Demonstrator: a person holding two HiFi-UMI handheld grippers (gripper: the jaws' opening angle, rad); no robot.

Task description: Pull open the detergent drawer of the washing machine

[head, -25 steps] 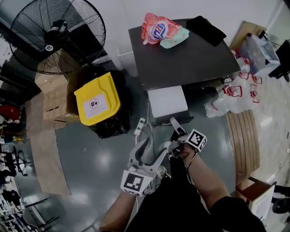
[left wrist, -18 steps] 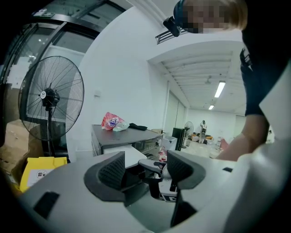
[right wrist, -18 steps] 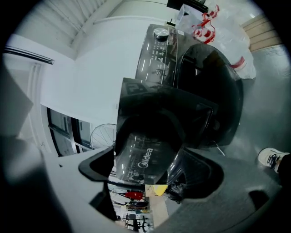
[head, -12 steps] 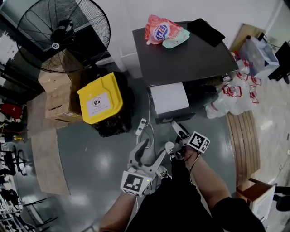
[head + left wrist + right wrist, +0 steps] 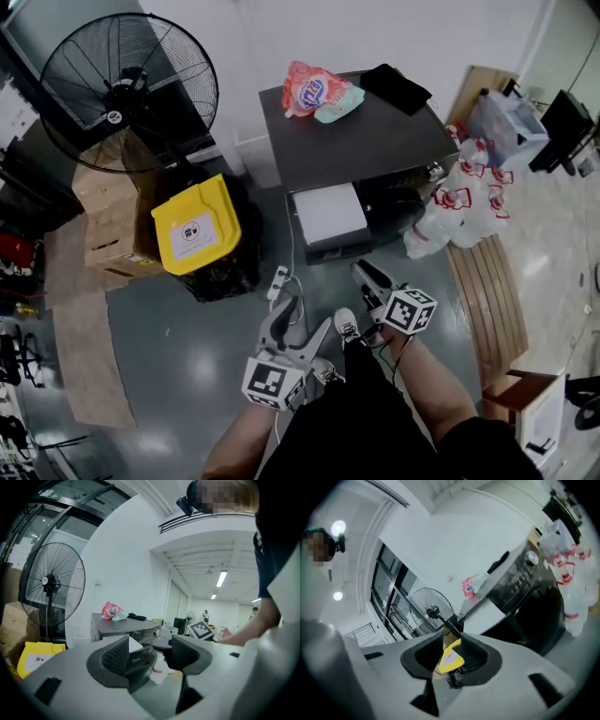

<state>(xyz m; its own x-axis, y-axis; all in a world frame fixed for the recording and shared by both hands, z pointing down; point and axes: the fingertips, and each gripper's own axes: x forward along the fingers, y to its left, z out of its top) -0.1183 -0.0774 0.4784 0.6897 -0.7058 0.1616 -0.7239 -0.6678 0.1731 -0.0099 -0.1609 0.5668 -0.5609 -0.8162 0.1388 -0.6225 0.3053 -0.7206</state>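
Seen from the head, the white drawer (image 5: 326, 214) juts open from the washing machine (image 5: 366, 141). The right gripper (image 5: 367, 281) is near its front and the left gripper (image 5: 305, 317) farther off. In the left gripper view, the jaws are spread and empty, with the drawer beyond them. In the right gripper view, the jaws have just been closing, with nothing between them.

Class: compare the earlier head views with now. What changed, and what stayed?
The right hand-held gripper has drawn back from the front of the detergent drawer and rolled, its jaws just closing to a narrow gap with nothing between them. The drawer stays pulled out of the washing machine; the left hand-held gripper stays open.
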